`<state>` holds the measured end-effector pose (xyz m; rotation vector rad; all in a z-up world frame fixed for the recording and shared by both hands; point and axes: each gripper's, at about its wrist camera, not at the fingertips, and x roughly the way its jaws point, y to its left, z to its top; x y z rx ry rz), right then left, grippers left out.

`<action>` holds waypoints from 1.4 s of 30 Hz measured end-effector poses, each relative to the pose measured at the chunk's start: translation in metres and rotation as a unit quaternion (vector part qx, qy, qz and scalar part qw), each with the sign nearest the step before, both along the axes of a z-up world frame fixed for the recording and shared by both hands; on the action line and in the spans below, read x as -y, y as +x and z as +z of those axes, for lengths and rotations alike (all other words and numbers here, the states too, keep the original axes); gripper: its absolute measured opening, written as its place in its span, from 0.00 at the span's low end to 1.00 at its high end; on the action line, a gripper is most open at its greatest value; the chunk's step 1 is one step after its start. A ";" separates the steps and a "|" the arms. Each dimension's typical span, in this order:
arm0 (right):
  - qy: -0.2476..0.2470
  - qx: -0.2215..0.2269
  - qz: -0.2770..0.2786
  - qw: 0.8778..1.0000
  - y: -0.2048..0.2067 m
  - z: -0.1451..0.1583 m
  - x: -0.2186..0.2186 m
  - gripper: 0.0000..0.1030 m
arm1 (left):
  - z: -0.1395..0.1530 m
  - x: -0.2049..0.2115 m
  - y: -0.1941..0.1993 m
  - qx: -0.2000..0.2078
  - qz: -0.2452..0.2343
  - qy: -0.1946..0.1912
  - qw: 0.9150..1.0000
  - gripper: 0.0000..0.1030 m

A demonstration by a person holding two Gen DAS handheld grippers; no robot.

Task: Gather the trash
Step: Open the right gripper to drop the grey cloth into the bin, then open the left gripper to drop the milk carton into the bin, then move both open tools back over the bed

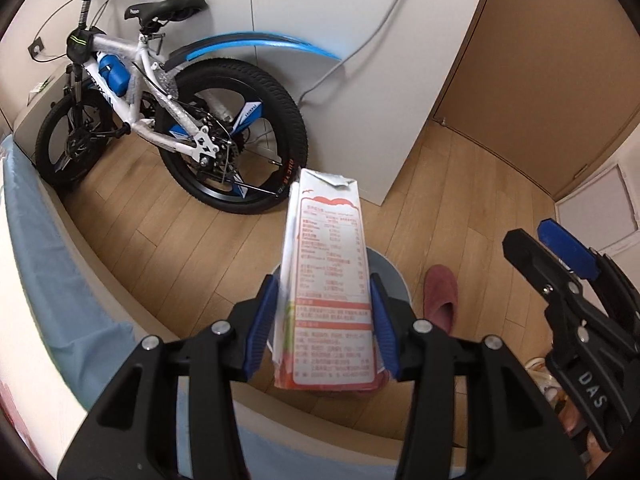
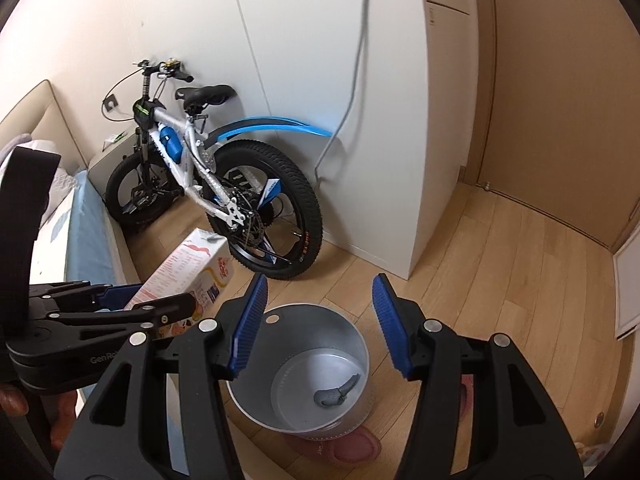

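Holding the empty drink carton [image 1: 326, 280] lengthwise between the pads of our left gripper [image 1: 324, 320], we kept it tilted over the grey bin [image 2: 304, 368] on the floor so it could drop straight in. Our right gripper [image 2: 320, 324] stood wide and empty above that bin, where a small grey scrap [image 2: 336, 394], perhaps crumpled cloth, lay.

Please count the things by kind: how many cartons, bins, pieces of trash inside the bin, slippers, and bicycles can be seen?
Carton: 1, held in the left gripper
Bin: 1
Grey scrap inside the bin: 1
Slippers: 2, a dark red slipper and a pink slipper
Bicycle: 1
Total: 6
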<state>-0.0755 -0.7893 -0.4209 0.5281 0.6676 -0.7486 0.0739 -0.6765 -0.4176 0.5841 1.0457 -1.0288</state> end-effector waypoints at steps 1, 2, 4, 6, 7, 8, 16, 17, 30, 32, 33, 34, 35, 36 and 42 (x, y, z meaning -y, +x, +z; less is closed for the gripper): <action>0.003 0.002 -0.004 1.000 -0.003 -0.001 0.002 0.51 | -0.002 0.004 -0.001 -0.004 -0.003 0.005 1.000 0.46; 0.006 0.006 -0.009 1.000 -0.005 -0.002 0.005 0.51 | -0.004 0.008 -0.002 -0.004 -0.005 0.008 1.000 0.47; 0.011 0.012 -0.016 1.000 -0.010 -0.003 0.008 0.51 | -0.007 0.012 -0.005 0.001 -0.009 0.016 1.000 0.55; 0.015 0.015 -0.020 1.000 -0.013 -0.004 0.010 0.52 | -0.008 0.014 -0.007 -0.001 -0.014 0.015 1.000 0.62; 0.017 0.017 -0.020 1.000 -0.013 -0.004 0.010 0.52 | -0.008 0.014 -0.008 0.002 -0.014 0.014 1.000 0.64; 0.017 0.018 -0.019 1.000 -0.012 -0.005 0.010 0.52 | -0.008 0.014 -0.010 0.007 -0.015 0.016 1.000 0.65; 0.011 0.016 -0.007 1.000 -0.006 -0.001 0.000 0.52 | -0.002 -0.002 -0.007 0.017 0.000 0.018 1.000 0.65; 0.009 0.015 -0.004 1.000 -0.004 0.000 -0.002 0.53 | -0.001 -0.008 -0.005 0.018 0.005 0.019 1.000 0.65; -0.034 0.044 0.143 0.988 0.065 0.046 -0.101 0.77 | 0.050 -0.162 0.038 0.080 0.181 0.040 0.979 0.73; -0.036 0.046 0.188 0.980 0.082 0.056 -0.129 0.77 | 0.059 -0.199 0.041 0.100 0.225 0.040 0.968 0.73; -0.037 0.045 0.208 0.976 0.088 0.061 -0.143 0.77 | 0.062 -0.219 0.042 0.104 0.242 0.041 0.964 0.73; -0.036 0.045 0.229 0.972 0.094 0.066 -0.157 0.77 | 0.065 -0.237 0.044 0.104 0.259 0.042 0.959 0.73; -0.034 0.044 0.249 0.967 0.100 0.071 -0.171 0.77 | 0.068 -0.258 0.045 0.102 0.278 0.042 0.954 0.73; -0.033 0.042 0.272 0.961 0.106 0.077 -0.188 0.77 | 0.070 -0.279 0.047 0.096 0.296 0.042 0.950 0.73; -0.052 0.051 0.362 0.929 0.124 0.121 -0.284 0.77 | 0.094 -0.402 0.052 0.076 0.398 0.031 0.914 0.73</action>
